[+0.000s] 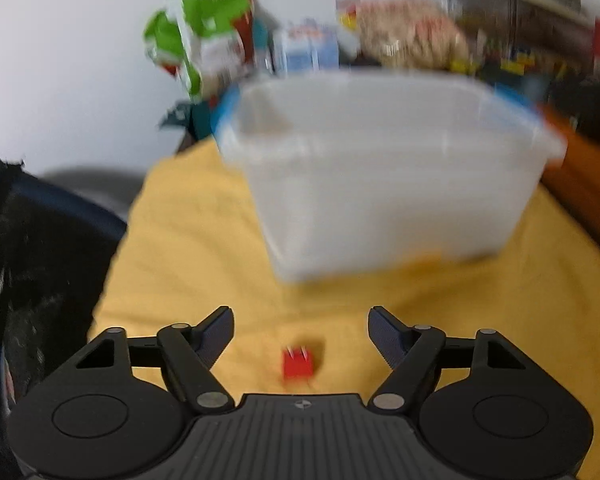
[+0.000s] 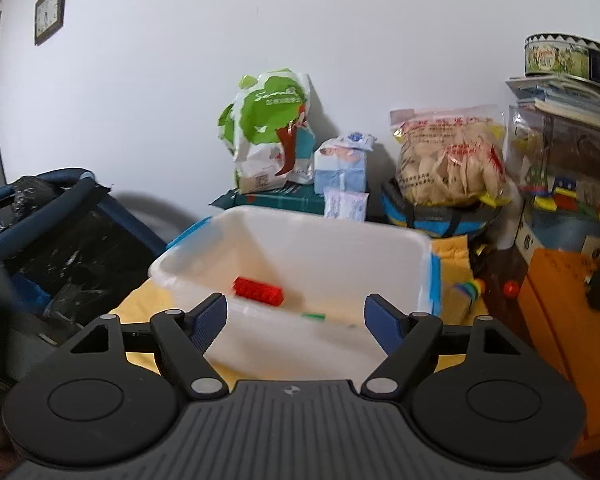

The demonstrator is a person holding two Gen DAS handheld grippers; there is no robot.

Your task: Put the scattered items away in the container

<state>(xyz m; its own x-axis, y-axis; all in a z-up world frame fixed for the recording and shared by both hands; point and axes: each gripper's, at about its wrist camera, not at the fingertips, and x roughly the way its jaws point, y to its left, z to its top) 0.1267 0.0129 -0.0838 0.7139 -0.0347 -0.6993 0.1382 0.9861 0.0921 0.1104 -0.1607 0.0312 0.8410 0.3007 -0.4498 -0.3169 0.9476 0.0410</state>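
Two grippers stand released, nothing between their jaws: the left gripper low in frame above a small red block on the yellow cloth, the right gripper before the container at centre, which holds a red brick.

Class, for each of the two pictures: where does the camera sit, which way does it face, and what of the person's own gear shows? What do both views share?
Left wrist: sits on the left claw, looking down over the yellow cloth at a small red block between open jaws; only the claw shows.
Right wrist: sits on the right claw, facing into the white container, where a red brick lies; only the claw shows.
Shared: container, cloth, green bag.
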